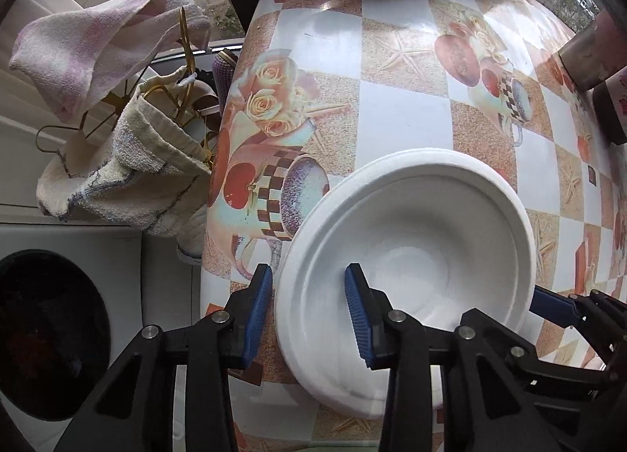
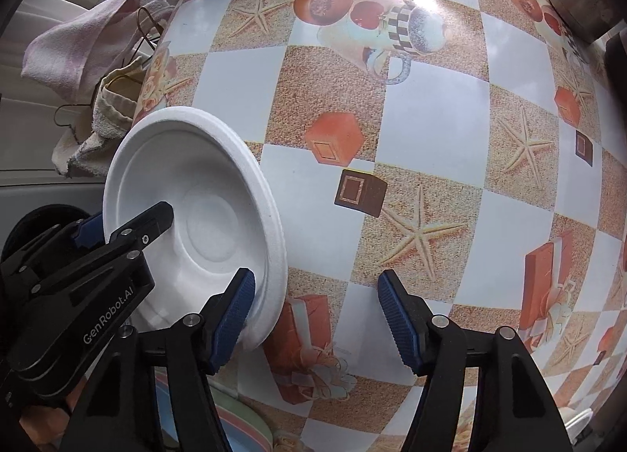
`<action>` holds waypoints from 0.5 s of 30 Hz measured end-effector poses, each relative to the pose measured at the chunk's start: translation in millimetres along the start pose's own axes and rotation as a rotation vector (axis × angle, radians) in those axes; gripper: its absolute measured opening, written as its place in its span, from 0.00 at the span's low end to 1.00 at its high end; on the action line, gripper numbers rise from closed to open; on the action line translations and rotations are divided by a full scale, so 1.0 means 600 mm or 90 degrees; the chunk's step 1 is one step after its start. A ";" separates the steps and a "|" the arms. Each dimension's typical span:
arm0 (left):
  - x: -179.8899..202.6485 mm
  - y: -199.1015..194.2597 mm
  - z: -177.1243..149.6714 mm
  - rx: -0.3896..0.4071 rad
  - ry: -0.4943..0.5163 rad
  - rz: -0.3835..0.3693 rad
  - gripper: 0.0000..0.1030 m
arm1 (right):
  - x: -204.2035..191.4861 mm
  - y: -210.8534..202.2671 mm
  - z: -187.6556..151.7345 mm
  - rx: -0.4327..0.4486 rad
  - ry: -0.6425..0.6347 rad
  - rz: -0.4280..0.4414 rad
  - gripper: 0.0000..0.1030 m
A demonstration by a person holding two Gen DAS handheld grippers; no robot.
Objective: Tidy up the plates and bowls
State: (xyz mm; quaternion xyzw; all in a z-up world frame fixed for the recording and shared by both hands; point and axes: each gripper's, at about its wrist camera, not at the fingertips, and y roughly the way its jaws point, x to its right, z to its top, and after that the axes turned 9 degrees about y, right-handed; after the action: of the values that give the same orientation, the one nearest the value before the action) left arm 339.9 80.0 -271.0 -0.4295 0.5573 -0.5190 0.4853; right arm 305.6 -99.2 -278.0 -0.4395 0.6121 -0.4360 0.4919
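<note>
We see the white round foam bowl (image 1: 407, 252) on the checkered, picture-printed tabletop (image 1: 395, 107); our left tool (image 1: 309, 311) straddles its rim, gap still showing; our right tool (image 2: 315, 319) stands half open, one finger inside the rim.

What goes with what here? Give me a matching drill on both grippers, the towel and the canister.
Things:
1. left gripper
2. right gripper
3. pink towel
4. metal canister

Places or states:
A. on the table, at its far right edge
B. draped on a wire rack beside the table
C. wide open, one finger inside the white foam bowl, the other over the tablecloth
D. narrow, astride the bowl's rim

Pairs: 1-D, 2-C, 3-B, 4-A
</note>
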 end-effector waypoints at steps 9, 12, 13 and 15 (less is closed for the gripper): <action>0.060 -0.010 -0.013 0.000 0.031 -0.035 0.35 | 0.049 -0.005 -0.014 -0.018 0.019 0.015 0.21; 0.087 -0.012 -0.021 -0.004 0.047 -0.038 0.35 | 0.067 -0.008 -0.027 -0.022 0.029 0.013 0.21; 0.094 -0.013 -0.024 -0.005 0.051 -0.040 0.35 | 0.074 -0.010 -0.033 -0.023 0.034 0.012 0.21; 0.113 -0.019 -0.034 -0.005 0.062 -0.040 0.35 | 0.088 -0.012 -0.045 -0.025 0.042 0.011 0.21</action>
State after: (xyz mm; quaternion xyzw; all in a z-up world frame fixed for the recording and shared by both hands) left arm 308.6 15.5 -266.6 -0.4226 0.5690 -0.5520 0.4393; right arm 272.9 -149.5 -278.7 -0.4287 0.6403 -0.4342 0.4666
